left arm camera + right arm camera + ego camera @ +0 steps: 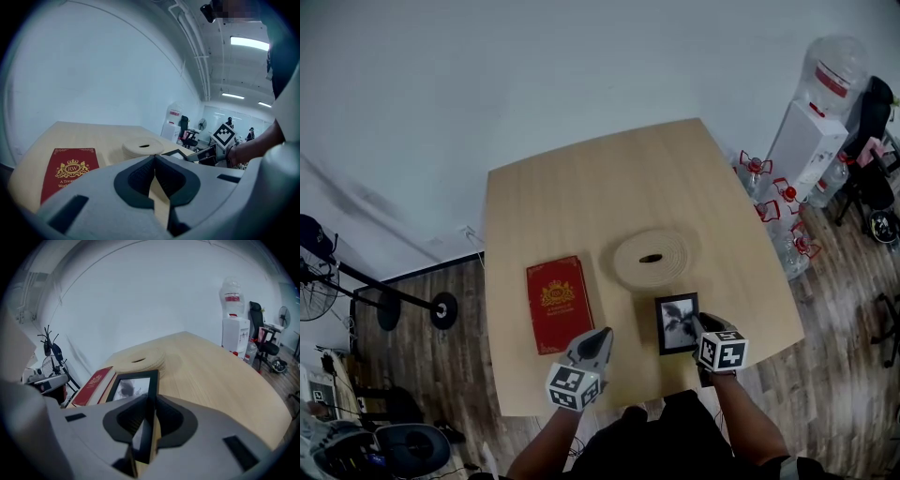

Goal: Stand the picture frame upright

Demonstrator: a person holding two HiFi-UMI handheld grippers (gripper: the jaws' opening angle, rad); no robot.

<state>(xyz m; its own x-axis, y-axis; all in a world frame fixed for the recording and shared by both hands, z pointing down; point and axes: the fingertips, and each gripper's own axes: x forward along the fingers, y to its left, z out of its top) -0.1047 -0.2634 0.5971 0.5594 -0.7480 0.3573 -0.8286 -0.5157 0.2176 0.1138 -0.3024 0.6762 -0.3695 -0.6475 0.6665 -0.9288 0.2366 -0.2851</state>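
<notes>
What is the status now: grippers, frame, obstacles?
Left gripper shut, empty. Right gripper shut on picture frame edge. Frame lies on table, not yet upright. Red book, round mat stand clear.

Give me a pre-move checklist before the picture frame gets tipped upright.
1. Right hand-held gripper on picture frame: ok, jaws closed on its edge.
2. Frame upright: not ok, it lies face-up on the table.
3. Left hand-held gripper clear: ok, shut, empty, beside the red book.
4. Space beyond the frame: ok, the round beige coil sits apart from it.
5. Back stand folded out: cannot tell, hidden underneath.
</notes>
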